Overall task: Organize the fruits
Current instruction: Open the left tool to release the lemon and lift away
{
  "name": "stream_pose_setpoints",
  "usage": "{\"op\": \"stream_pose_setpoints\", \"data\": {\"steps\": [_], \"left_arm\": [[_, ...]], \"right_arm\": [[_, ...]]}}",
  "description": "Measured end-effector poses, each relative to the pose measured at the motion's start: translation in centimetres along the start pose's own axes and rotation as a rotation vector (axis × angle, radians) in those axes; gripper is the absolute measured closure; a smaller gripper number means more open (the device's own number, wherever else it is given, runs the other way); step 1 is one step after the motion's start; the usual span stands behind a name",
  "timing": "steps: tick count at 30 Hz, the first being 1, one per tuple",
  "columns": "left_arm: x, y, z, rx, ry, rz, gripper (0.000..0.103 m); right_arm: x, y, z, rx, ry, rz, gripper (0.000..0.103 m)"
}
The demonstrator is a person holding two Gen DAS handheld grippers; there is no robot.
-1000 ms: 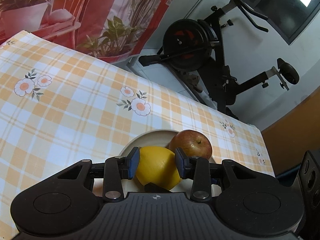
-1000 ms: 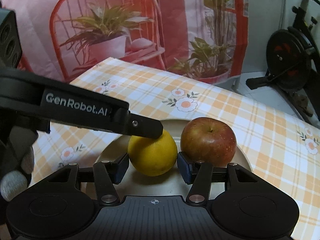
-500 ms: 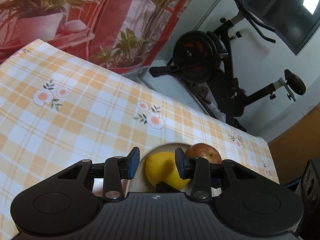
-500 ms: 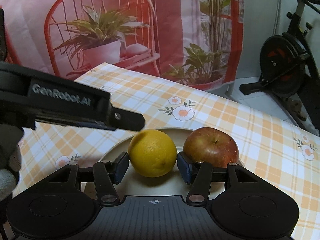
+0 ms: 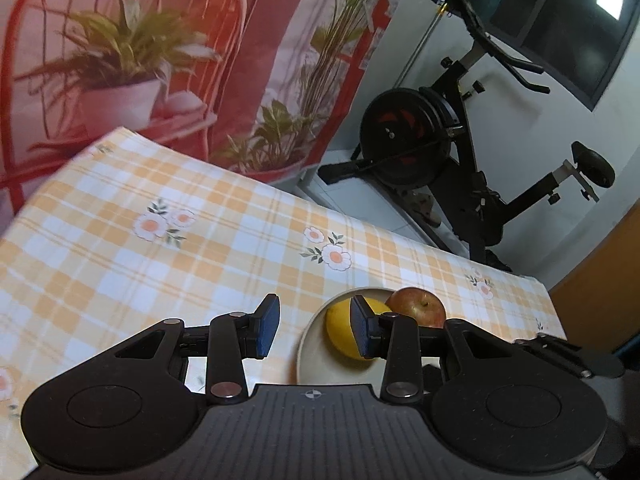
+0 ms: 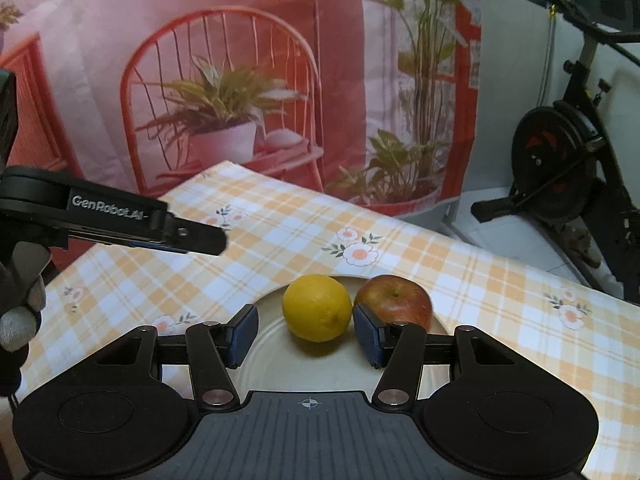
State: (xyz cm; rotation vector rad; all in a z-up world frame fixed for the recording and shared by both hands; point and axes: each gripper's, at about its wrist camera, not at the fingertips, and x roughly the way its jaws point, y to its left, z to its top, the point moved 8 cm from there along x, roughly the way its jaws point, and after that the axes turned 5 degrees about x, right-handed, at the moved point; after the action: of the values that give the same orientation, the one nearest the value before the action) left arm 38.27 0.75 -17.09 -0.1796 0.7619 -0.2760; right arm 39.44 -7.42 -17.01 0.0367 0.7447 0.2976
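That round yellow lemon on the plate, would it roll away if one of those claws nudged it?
Probably a little. The round yellow lemon shows no flat side, so a push would likely roll it. The raised rim of the shallow beige plate and the red apple right beside it should stop it soon. Its dimpled skin looks firm, so it likely grips well.

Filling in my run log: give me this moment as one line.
left claw: open, empty, beside plate | right claw: open, empty, over plate | lemon, apple: on plate
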Motion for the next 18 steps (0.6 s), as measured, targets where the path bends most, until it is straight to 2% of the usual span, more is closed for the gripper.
{"op": "stream_pose_setpoints", "data": {"steps": [9, 18], "left_arm": [[-4.9, -0.9, -2.7, 0.106, -0.032, 0.045, 0.063], [-8.2, -2.0, -6.0, 0.147, -0.038, 0.033, 0.063]], "right_arm": [[-5.1, -0.3, -3.0, 0.033, -0.049, -0.021, 0.053], [-8.6, -1.0, -7.0, 0.106, -0.074, -0.039, 0.053]]}}
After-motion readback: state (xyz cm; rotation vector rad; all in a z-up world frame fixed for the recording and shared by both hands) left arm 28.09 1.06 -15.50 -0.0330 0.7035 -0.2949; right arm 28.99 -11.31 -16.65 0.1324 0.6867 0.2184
